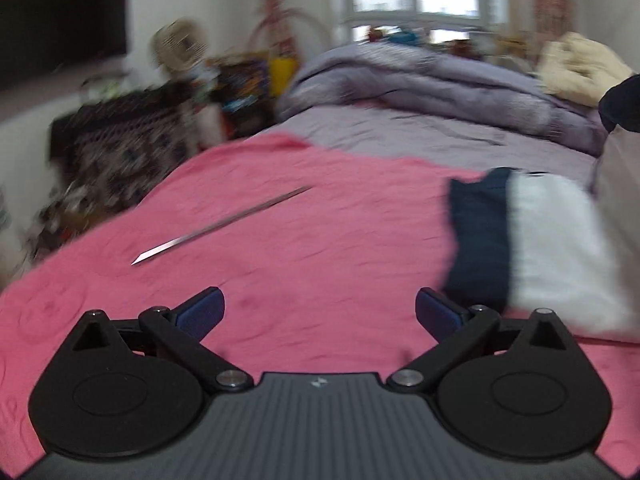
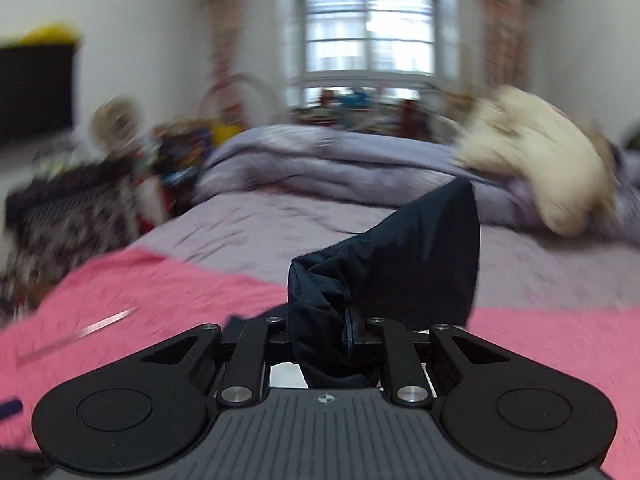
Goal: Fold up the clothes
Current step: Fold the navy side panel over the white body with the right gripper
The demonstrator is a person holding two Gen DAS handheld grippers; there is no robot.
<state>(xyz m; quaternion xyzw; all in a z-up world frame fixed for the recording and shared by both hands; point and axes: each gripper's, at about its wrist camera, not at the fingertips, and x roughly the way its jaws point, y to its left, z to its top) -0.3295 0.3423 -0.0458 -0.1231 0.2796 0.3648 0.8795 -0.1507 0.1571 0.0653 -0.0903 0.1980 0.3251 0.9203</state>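
Navy-and-white garment (image 1: 520, 240): lies on pink blanket (image 1: 280, 240), one navy edge pinched and lifted by right gripper (image 2: 348, 336), jaws clenched on it; step judged: carrying a fold over; next calls for left gripper (image 1: 320, 312), spread wide and empty, angled down, to pin or grasp cloth.

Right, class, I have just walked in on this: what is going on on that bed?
A person is folding clothes on a bed with a gripper in each hand. The right gripper is shut on a bunch of dark navy fabric, lifted off the pink blanket. The left gripper is open and empty above the blanket, beside a navy and white garment lying there.
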